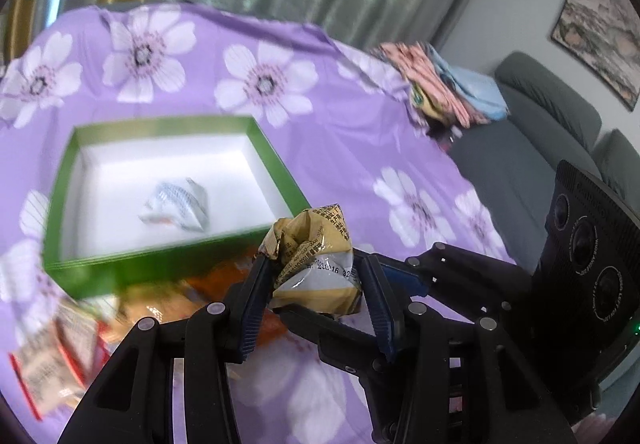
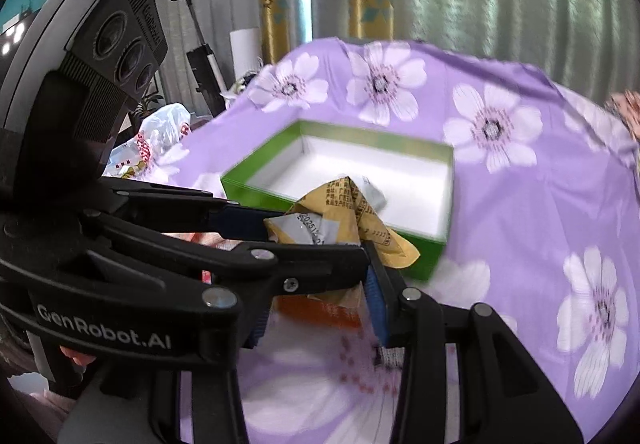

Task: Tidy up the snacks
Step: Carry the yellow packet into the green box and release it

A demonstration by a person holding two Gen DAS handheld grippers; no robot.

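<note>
On the purple flowered cloth [image 1: 340, 116]: green cardboard box with white inside [image 1: 276, 160], holding a crumpled white wrapper [image 1: 178, 206].
Left gripper [image 1: 316, 284]: clamped on crumpled yellow-and-silver foil snack packet [image 1: 316, 256].
Right gripper [image 2: 316, 304]: jaw state unclear, left gripper crossing in front.

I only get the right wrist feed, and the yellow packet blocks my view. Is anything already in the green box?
Observer: Yes. The left wrist view shows one crumpled white-and-silver packet on the floor of the green box.
Operator: Any snacks still outside it?
Observer: Blurred red-edged packets lie on the purple cloth, outside the box's near wall.
Operator: How does the left claw hold the yellow one?
Observer: The yellow packet sits pinched between both blue pads of the left claw.
</note>
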